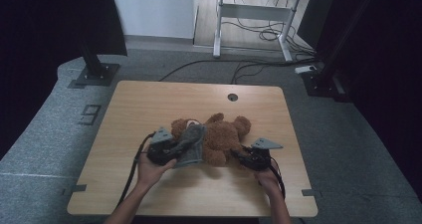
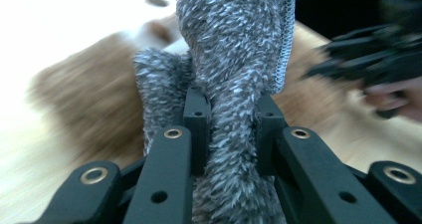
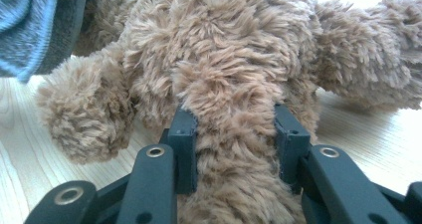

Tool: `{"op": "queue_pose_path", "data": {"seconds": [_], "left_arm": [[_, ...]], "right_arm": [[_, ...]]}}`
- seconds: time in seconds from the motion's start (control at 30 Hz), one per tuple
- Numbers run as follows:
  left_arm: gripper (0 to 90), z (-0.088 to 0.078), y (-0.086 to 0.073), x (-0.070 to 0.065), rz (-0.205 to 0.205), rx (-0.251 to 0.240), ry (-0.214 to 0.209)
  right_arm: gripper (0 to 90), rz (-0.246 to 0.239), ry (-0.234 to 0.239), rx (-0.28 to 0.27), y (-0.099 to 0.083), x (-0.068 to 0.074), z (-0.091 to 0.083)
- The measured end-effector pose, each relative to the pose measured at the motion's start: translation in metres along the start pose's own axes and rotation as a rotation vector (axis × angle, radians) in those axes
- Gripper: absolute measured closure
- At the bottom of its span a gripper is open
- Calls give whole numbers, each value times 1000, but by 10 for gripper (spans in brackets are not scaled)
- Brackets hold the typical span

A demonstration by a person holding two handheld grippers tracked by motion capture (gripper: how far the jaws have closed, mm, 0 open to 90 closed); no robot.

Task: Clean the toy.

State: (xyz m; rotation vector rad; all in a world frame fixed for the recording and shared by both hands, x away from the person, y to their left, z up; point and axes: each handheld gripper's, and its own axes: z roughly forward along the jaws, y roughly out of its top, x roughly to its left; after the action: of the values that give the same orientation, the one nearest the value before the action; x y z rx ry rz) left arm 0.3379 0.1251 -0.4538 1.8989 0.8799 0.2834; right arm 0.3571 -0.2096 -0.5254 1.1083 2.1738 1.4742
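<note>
Brown plush teddy bear [image 1: 221, 134] lies flat near the middle of the pale wooden bench [image 1: 149, 104], head end toward your left tool, limbs spread toward the far edge. In the right gripper view the bear's [image 3: 224, 50] fur takes up most of the frame, with a rounded paw hanging low at the left, just above the bench [image 3: 368, 139].

Grey fuzzy knitted cloth [image 1: 191, 143] is draped over the bear's near-left part, touching it. In the left gripper view the cloth [image 2: 234, 59] rises as a twisted fold with a stitched edge down one side; the bear sits blurred behind it.

Your left tool [image 1: 169, 152] sits just at the bear's left, against the cloth. Its jaws are nearly together and clamp the grey fold [image 2: 226, 134] between the pads.

Your right tool [image 1: 249, 157] sits at the bear's near-right side. Its jaws are pinched on a brown furry limb [image 3: 231, 144], pads pressing into the fur on both sides.

Your two hands hold the tools from the near edge of the bench, one on each side of the bear. A small round dark hole [image 1: 232, 97] sits in the bench beyond the bear. Past the far edge, a white-legged desk [image 1: 254, 15] stands on the floor with black cables beneath it.
</note>
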Motion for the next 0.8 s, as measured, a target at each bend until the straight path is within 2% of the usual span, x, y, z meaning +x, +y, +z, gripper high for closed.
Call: {"op": "queue_pose_path", "data": {"seconds": [0.07,0.17,0.27,0.33,0.4,0.5,0.6,0.8], "left_arm": [[742,16,14,-17,25,6,-45],[741,41,28,-40,63,29,-85],[741,64,33,-58,89,62,-105],[740,76,32,-62,94,84,-105],[740,83,28,-62,89,100,-101],[740,84,19,-55,61,102,-102],[740,77,12,-45,35,95,-101],[739,58,1,-26,17,82,-57]], "right_arm": [[620,-1,1,-1,0,0,0],[620,-4,2,-2,-1,0,0],[620,-5,4,-2,-2,0,-1],[623,-8,5,-2,-2,0,-1],[630,-9,6,1,-2,0,-2],[635,-14,12,4,-3,0,-3],[637,-15,20,7,-4,0,-2],[640,-12,26,5,-4,-1,-3]]}}
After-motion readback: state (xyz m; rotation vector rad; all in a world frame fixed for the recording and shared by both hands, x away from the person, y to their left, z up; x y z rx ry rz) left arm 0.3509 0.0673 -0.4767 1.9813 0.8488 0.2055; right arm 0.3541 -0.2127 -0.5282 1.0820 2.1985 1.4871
